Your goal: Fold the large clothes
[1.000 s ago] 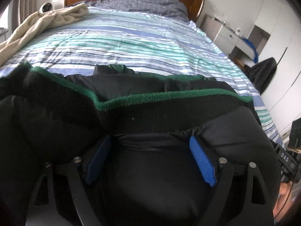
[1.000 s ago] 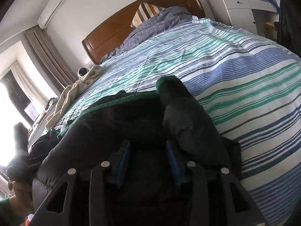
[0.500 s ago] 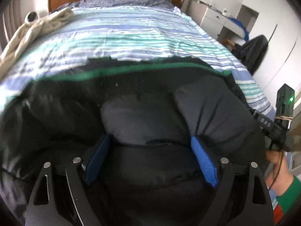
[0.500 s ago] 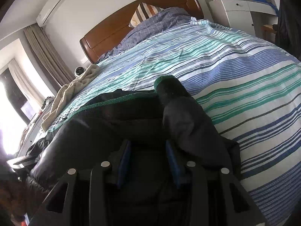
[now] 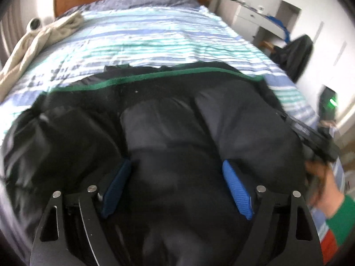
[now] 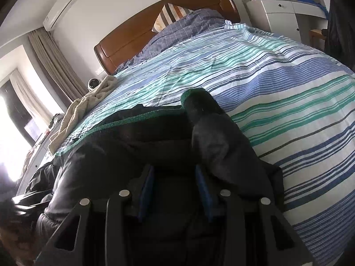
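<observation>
A large black puffy jacket (image 5: 233,115) with a green-trimmed edge (image 5: 155,76) lies across the near end of the bed. My left gripper (image 5: 175,166) has a thick bulge of it between its blue pads, which press into the fabric from both sides as the jaws are closing. In the right wrist view the jacket (image 6: 221,137) shows a sleeve-like flap reaching up onto the cover. My right gripper (image 6: 174,170) is shut on a fold of it. The same gripper also shows at the right of the left wrist view, as the right tool (image 5: 315,137) held in a hand (image 5: 326,188).
The striped blue, green and white bed cover (image 5: 155,35) stretches to a wooden headboard (image 6: 166,22) with pillows. A beige blanket (image 5: 37,42) lies along the bed's left side. A white dresser (image 6: 281,13) and a dark garment on a chair (image 5: 297,53) stand to the right.
My left gripper has risen and moved along with the jacket bulge, carrying the padded layer forward over the black lining toward the green trim. The right gripper has stayed put.
</observation>
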### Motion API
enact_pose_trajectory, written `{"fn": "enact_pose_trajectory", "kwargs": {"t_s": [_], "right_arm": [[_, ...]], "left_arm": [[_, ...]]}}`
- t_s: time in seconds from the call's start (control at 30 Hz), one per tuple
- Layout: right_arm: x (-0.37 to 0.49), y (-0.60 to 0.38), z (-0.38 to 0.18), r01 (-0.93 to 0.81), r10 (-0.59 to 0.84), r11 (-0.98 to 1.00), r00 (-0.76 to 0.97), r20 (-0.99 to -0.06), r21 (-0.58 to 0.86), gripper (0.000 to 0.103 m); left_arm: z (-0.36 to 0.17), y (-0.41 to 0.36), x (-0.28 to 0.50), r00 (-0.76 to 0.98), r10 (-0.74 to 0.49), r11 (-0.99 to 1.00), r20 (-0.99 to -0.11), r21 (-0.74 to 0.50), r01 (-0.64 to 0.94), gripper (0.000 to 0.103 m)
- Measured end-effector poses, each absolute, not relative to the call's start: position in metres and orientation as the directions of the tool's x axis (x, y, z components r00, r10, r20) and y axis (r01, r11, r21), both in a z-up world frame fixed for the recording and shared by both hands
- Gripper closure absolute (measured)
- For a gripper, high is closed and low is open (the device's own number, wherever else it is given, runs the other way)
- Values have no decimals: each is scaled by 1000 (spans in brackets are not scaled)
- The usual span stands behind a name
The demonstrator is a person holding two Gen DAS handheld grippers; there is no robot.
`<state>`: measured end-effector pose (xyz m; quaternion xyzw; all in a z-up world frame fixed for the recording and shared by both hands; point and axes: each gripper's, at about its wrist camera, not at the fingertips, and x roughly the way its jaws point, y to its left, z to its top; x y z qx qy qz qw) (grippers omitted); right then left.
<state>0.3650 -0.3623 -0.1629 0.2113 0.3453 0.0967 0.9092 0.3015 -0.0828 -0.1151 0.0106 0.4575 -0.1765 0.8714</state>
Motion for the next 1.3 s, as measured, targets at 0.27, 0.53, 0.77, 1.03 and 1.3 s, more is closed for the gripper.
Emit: {"fn": "enact_pose_trajectory", "kwargs": {"t_s": [0.27, 0.53, 0.77, 1.03, 1.3], "right_arm": [[365, -366, -166, -32, 327, 889, 745, -582, 457, 65], [365, -366, -166, -31, 325, 890, 744, -584, 456, 65], [365, -368, -167, -35, 331, 886, 746, -577, 462, 65], [366, -368, -167, -34, 328, 888, 745, -581, 458, 65], [366, -369, -167, -35, 329, 887, 747, -578, 460, 65]], "left_arm": [[-147, -83, 297, 535, -312, 930, -786, -138, 340, 15], [-133, -85, 290, 532, -273, 943, -801, -113, 314, 18], [-129, -83, 256, 544, -289, 939, -788, -123, 321, 17], [-142, -89, 269, 523, -280, 935, -805, -104, 340, 16], [-128, -91, 219, 541, -285, 930, -791, -91, 357, 21]]}}
